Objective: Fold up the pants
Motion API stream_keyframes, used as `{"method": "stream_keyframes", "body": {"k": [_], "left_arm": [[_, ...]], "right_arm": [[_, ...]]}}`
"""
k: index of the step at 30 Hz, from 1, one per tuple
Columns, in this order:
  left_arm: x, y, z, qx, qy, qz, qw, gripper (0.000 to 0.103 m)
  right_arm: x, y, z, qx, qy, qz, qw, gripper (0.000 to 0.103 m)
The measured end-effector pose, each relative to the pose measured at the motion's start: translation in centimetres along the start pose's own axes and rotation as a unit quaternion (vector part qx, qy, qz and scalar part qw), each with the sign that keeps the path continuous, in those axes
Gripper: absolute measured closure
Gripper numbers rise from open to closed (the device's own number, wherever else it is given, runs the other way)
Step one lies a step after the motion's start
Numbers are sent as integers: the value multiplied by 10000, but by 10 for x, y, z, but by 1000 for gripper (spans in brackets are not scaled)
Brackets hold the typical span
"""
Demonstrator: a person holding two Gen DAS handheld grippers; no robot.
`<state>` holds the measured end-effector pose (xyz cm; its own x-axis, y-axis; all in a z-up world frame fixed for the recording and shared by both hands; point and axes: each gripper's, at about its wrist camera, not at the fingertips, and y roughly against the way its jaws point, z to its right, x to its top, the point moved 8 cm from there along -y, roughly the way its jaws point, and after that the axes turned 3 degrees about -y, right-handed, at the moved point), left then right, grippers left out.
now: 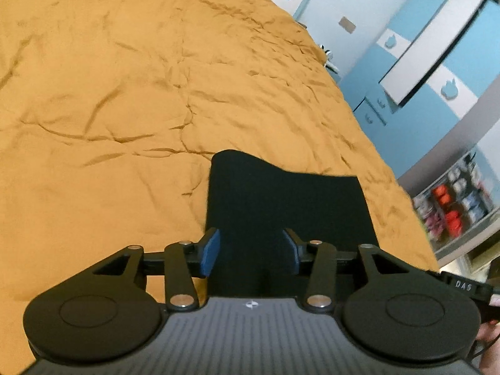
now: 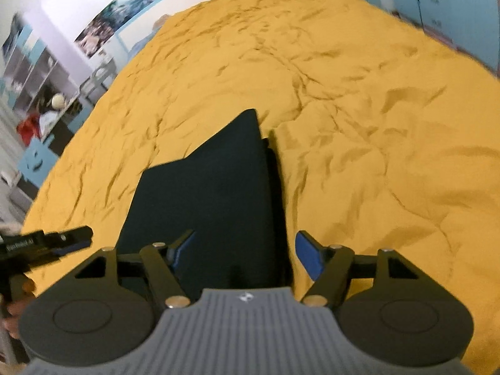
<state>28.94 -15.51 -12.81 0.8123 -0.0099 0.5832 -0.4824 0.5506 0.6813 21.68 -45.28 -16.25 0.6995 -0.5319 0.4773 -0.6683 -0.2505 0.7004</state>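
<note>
Across wrinkled mustard-yellow bedspread, lying flat near the close edge: dark navy folded pants, layered edges showing along one side. Hovering over the cloth, left gripper spread wide, blue pads gripping nothing. Hanging likewise, right gripper gaping wide, straddling the pants' edge, holding nothing.

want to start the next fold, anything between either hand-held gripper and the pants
Nothing visible. The dark pants lie on the orange bedspread directly ahead of the open left hand-held gripper and open right hand-held gripper.
</note>
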Motion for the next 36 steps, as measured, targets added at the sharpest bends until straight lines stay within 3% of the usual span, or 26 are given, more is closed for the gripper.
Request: {"method": "stream_keyframes", "body": {"k": [5, 11, 14, 22, 28, 36], "left_arm": [[0, -29, -19, -151, 496, -123, 9986, 51], [-7, -54, -35, -253, 725, -329, 9965, 51], [-8, -65, -40, -440, 933, -385, 9939, 51], [-5, -77, -38, -418, 874, -467, 9942, 55], [-5, -74, -36, -395, 853, -480, 9944, 65], [0, -60, -25, -319, 615, -346, 9970, 80]], "right_arm": [[10, -27, 16, 363, -525, -123, 9979, 37], [17, -57, 33, 632, -954, -214, 9932, 41], [21, -70, 35, 811, -1088, -261, 9904, 46], [29, -104, 34, 1042, -1225, -402, 9862, 61], [34, -105, 22, 856, -845, -370, 9920, 77], [42, -78, -14, 420, 150, -96, 9990, 83]]}}
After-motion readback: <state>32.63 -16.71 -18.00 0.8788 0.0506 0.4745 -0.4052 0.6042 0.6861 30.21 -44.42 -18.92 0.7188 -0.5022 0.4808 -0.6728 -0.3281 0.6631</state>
